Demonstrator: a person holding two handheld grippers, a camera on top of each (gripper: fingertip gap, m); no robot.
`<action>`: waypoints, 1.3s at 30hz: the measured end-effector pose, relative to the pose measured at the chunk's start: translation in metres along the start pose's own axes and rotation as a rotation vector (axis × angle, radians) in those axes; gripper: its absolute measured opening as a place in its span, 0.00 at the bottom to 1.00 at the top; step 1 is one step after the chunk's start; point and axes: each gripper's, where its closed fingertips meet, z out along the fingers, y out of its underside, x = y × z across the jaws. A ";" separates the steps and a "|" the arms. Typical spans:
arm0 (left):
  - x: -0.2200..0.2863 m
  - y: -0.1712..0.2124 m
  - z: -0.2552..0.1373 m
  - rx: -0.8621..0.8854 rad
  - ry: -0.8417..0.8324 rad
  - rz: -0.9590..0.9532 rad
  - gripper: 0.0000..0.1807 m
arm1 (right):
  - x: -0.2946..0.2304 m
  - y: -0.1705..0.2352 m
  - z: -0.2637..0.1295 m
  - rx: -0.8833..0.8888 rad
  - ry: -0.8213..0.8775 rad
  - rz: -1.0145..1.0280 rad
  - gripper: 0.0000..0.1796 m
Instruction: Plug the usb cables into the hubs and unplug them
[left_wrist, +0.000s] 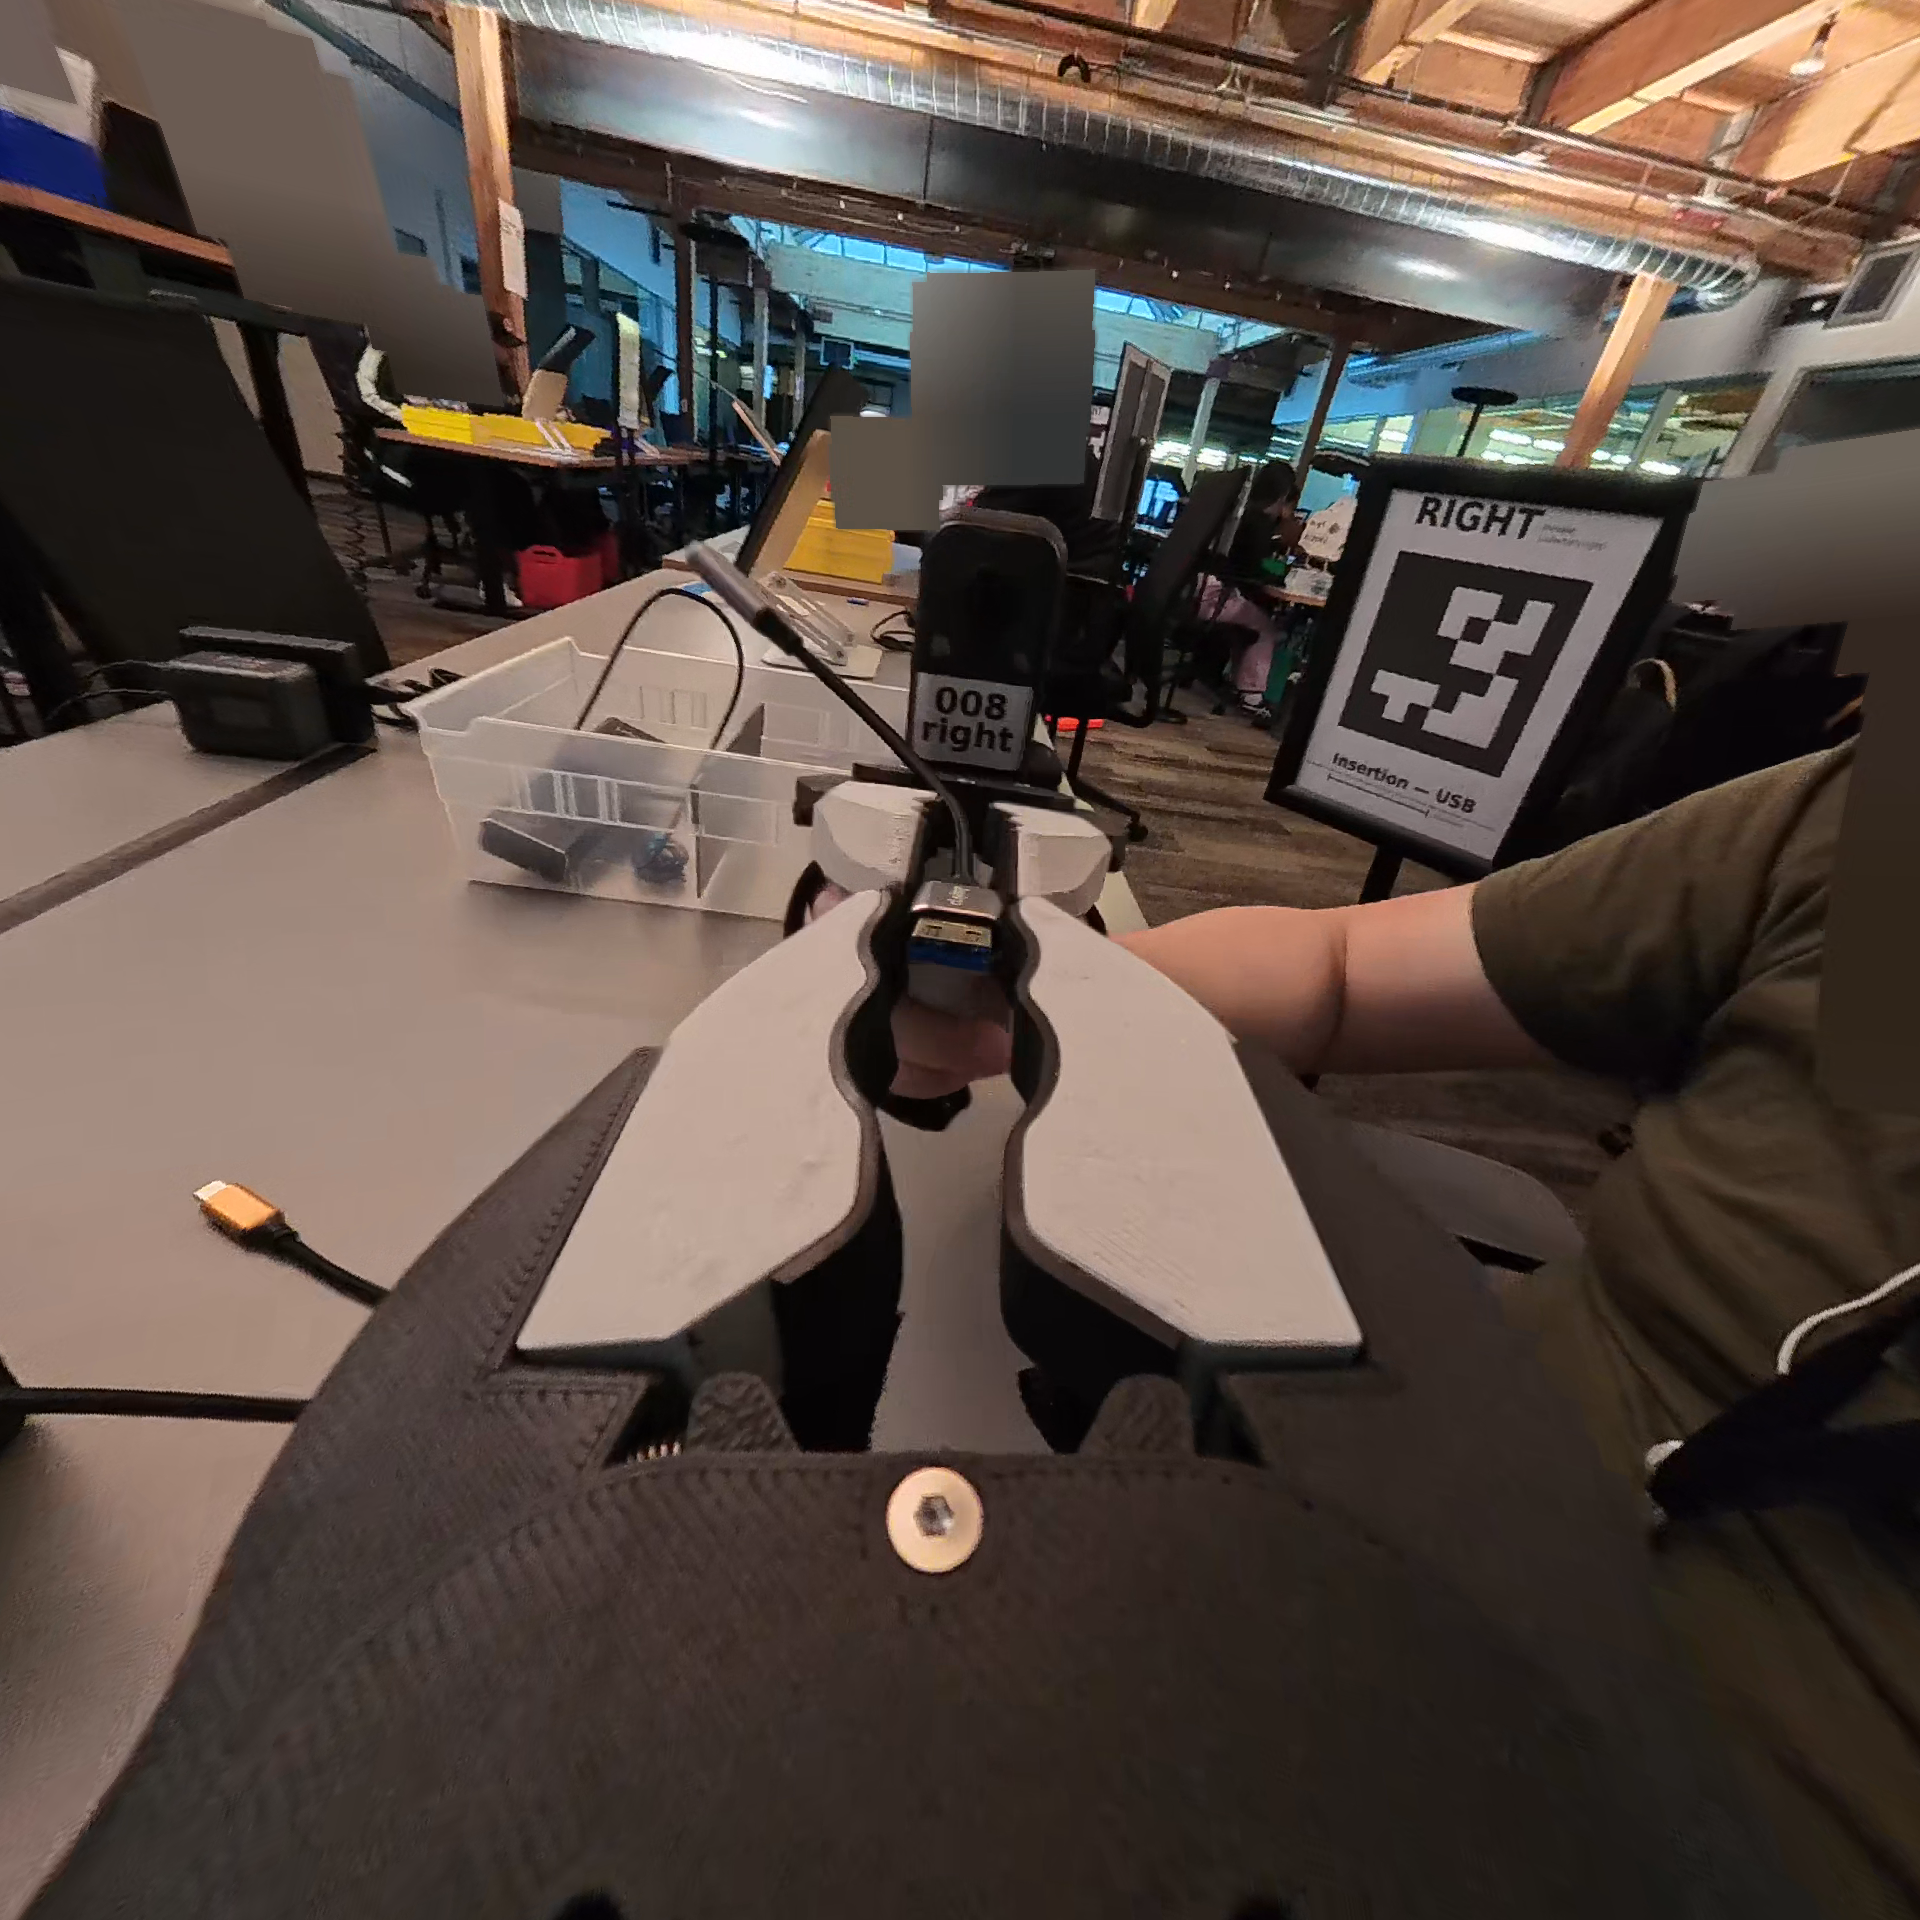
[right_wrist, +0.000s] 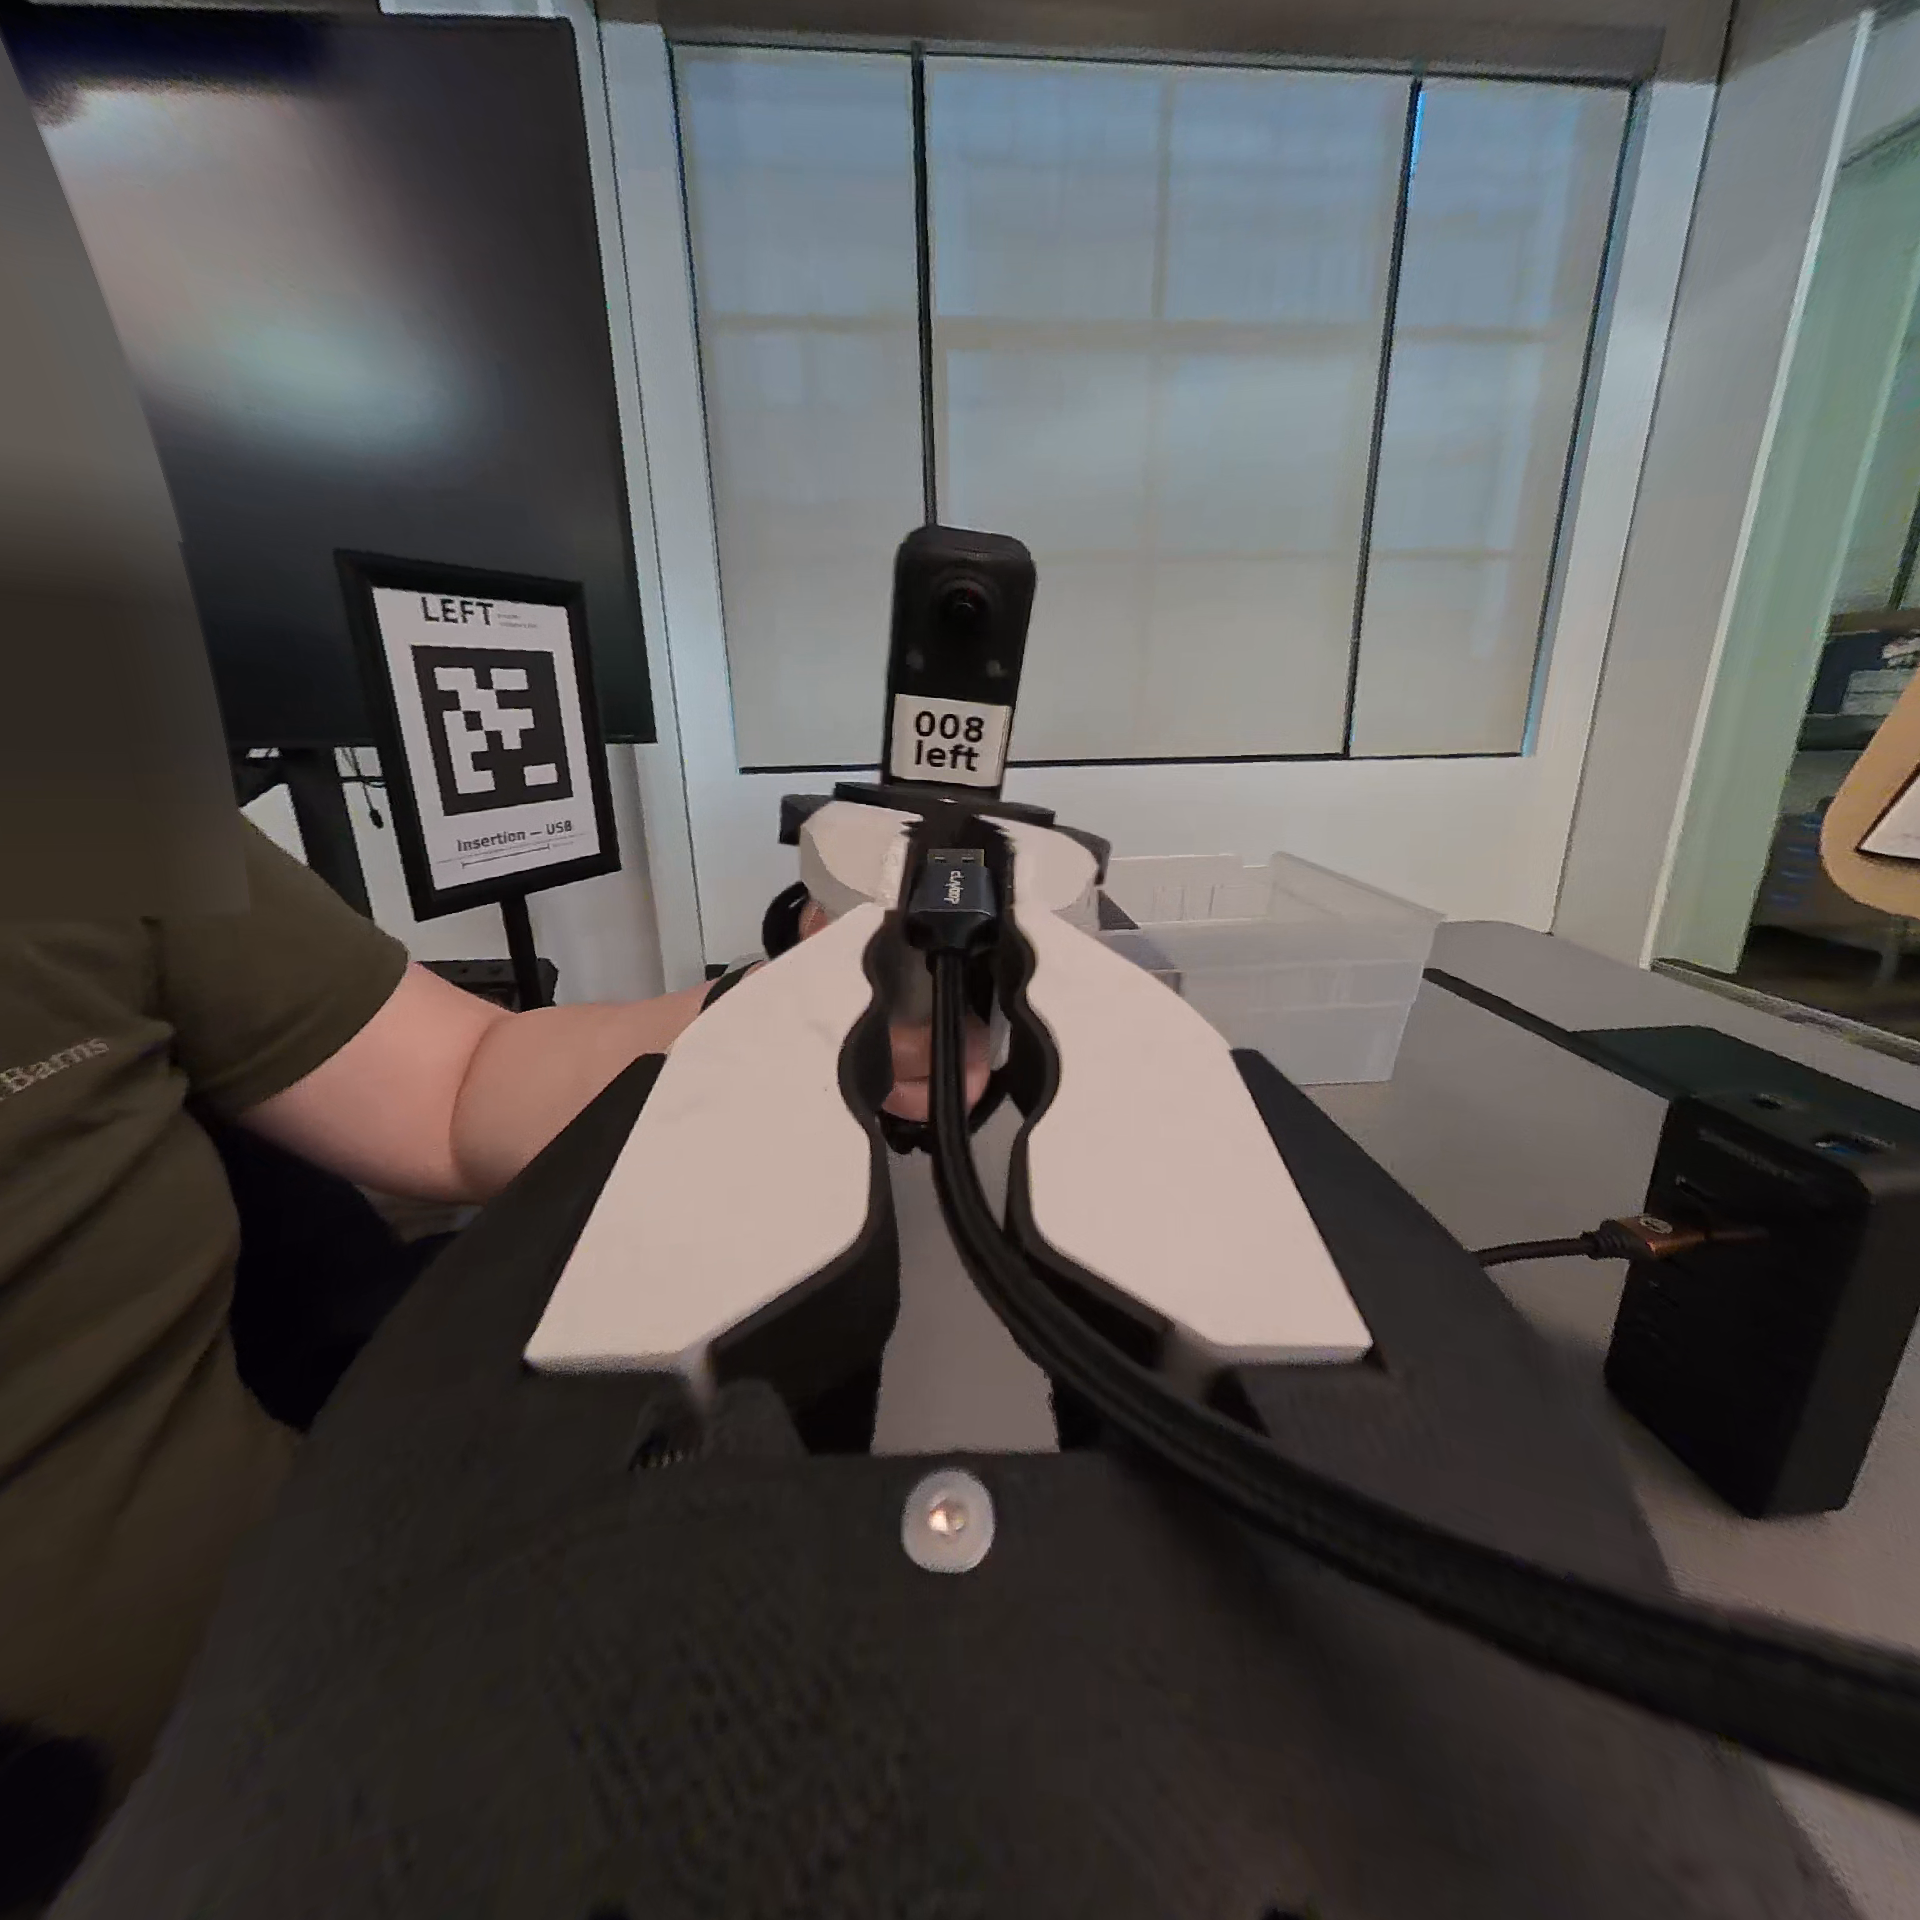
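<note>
The two grippers face each other tip to tip above the grey table (left_wrist: 312, 987); the left gripper (left_wrist: 951, 940) is clenched on a small hub (left_wrist: 951, 961) with a blue port, and the right gripper (right_wrist: 948, 914) is clamped on a dark USB plug (right_wrist: 951, 891), its black cable (right_wrist: 1091, 1299) trailing back over the tool. The plug meets the hub; how deep it sits cannot be told. An orange-tipped cable (left_wrist: 241, 1210) lies loose on the table; a clear bin (left_wrist: 623, 769) stands beyond, and a black box hub (right_wrist: 1766, 1299) sits to the right with an orange plug (right_wrist: 1652, 1238) in it.

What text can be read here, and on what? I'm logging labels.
I can't quote writing; these bear it:
White label, left view.
White label, right view.
Sign, left view.
Sign, right view.
Plug, small print.
Shirt, cut off.
Hub, blurred.
</note>
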 end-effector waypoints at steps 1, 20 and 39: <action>0.000 0.001 0.000 -0.003 0.008 -0.017 0.09 | -0.001 0.000 -0.001 -0.001 -0.010 0.003 0.09; -0.013 0.012 -0.006 0.004 0.152 -0.469 0.04 | 0.004 0.019 -0.006 -0.233 0.163 -0.604 0.10; -0.016 0.025 0.012 0.022 0.163 -0.636 0.04 | 0.020 0.026 -0.007 -0.291 0.291 -0.732 0.10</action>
